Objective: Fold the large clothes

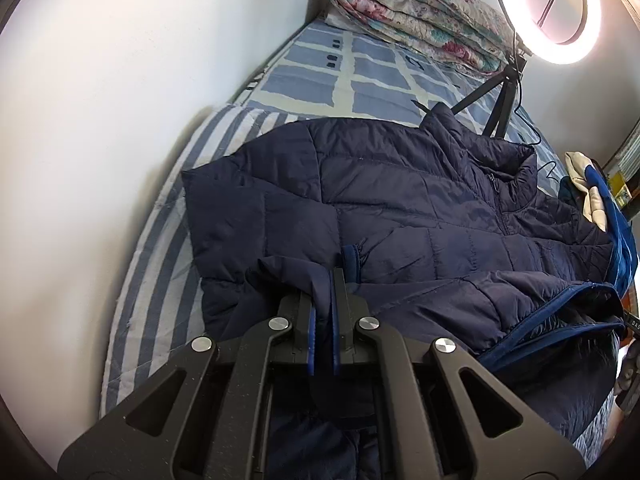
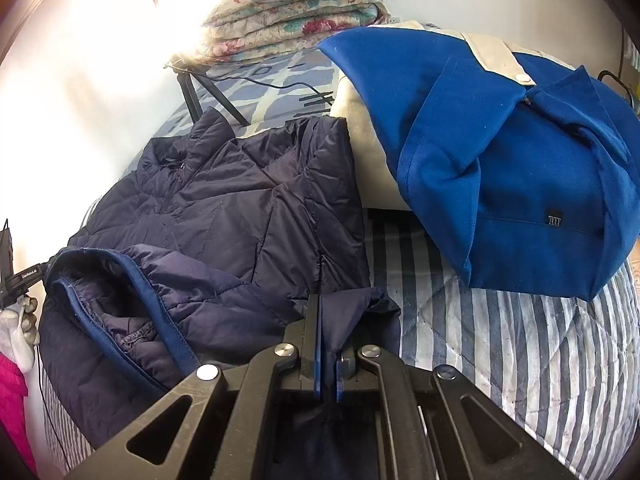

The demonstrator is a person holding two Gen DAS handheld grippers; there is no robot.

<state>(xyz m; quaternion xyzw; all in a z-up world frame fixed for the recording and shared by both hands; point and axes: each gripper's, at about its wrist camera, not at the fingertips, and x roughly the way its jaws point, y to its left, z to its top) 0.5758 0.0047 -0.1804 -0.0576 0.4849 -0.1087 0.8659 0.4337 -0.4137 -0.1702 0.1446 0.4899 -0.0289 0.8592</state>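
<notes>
A navy quilted puffer jacket (image 1: 420,200) lies front up on the striped bed, zipped, collar toward the far end. It also shows in the right wrist view (image 2: 240,200). My left gripper (image 1: 326,280) is shut on a fold of the jacket's fabric at its lower left part, beside a sleeve cuff (image 1: 352,260). My right gripper (image 2: 326,312) is shut on a fold of the jacket's fabric at its lower right corner. The hem (image 2: 120,308) gapes open and shows the blue-trimmed lining.
A blue and cream garment (image 2: 500,152) lies folded to the jacket's right. A floral quilt (image 1: 420,16) is folded at the bed's far end. A ring light (image 1: 560,8) on a tripod (image 1: 500,96) stands on the bed near the collar. A white wall (image 1: 120,120) runs along the left.
</notes>
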